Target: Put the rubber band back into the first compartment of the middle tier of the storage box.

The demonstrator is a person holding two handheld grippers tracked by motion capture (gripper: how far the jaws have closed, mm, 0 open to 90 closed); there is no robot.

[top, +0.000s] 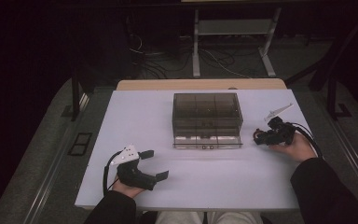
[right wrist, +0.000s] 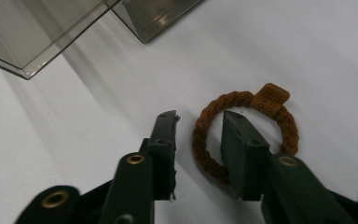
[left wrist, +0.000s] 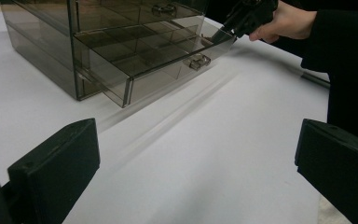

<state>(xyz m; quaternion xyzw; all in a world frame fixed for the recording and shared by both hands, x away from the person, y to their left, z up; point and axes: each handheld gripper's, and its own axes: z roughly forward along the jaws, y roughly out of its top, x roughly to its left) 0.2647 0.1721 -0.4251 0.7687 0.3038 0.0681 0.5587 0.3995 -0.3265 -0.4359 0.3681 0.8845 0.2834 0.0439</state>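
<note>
- My right hand-held gripper (right wrist: 198, 123) sits low over the brown hair tie (right wrist: 205, 116) on the white counter (right wrist: 307, 46): jaws narrow, one inside the loop, one outside, not yet pinching the cord.
- The tie lies just right of the smoky drawer box (top: 207, 112), bottom drawer (left wrist: 158, 56) pulled out.
- My left hand-held gripper (top: 151, 164) rests wide and empty near the front edge.
</note>
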